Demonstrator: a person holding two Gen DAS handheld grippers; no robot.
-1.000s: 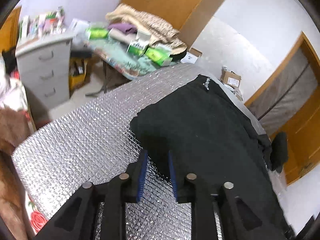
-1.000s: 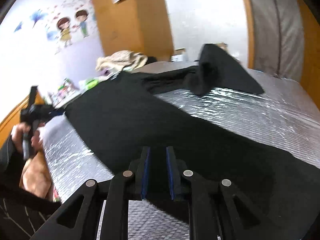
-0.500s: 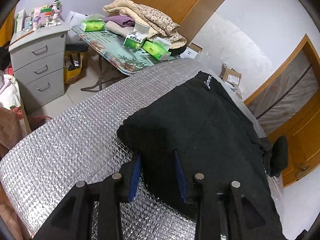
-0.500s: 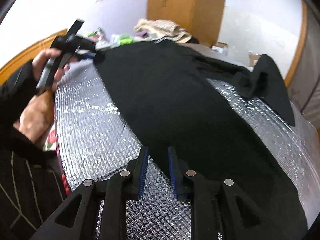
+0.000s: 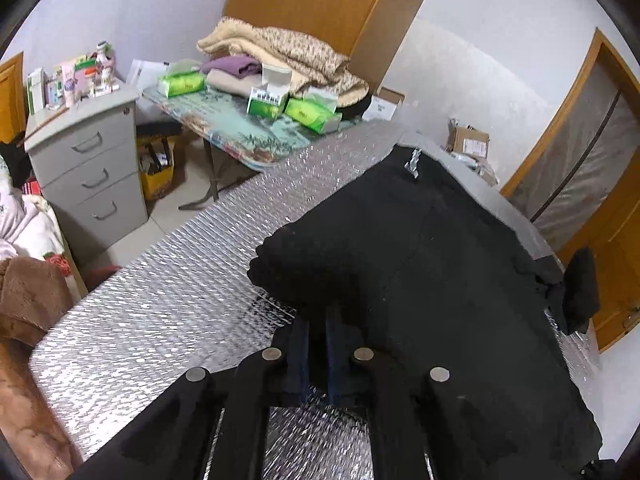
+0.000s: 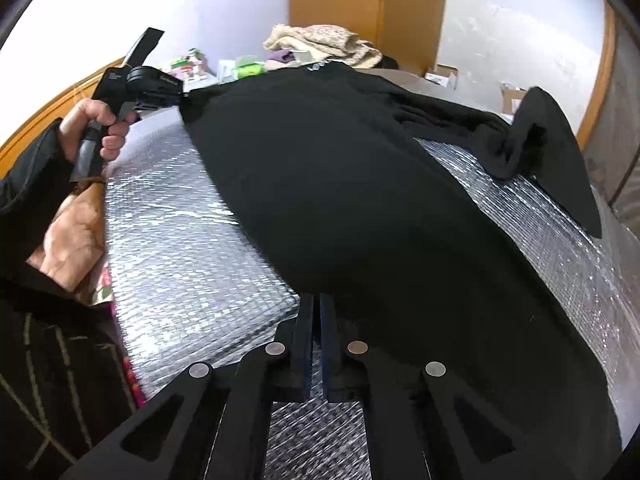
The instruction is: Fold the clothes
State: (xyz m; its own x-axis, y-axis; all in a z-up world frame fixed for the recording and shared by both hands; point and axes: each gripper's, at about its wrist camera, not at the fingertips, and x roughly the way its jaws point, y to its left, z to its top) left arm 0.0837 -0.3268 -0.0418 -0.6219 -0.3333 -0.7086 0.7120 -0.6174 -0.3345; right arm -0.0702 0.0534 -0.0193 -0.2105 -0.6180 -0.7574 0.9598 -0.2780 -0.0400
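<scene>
A black long-sleeved garment [image 5: 420,280] lies spread on the silver foil-covered table [image 5: 180,300]. My left gripper [image 5: 316,316] is at its near corner, jaws closing with bunched black cloth pinched between them. In the right wrist view the same garment [image 6: 340,180] stretches away across the table [image 6: 180,240], one sleeve [image 6: 540,132] crumpled at the far right. My right gripper [image 6: 316,300] is shut on the near hem. A hand [image 6: 100,128] holds the left gripper [image 6: 152,84] at the garment's far-left corner.
A grey drawer cabinet [image 5: 92,160] and a side table [image 5: 240,136] with tissue packs and folded blankets stand beyond the table's left edge. Cardboard boxes [image 5: 466,140] sit by the far wall. The person's dark sleeve [image 6: 24,184] is at the left.
Both grippers stood open over the garment's edge and have now closed on it. The cloth at the left gripper has bunched up into a fold.
</scene>
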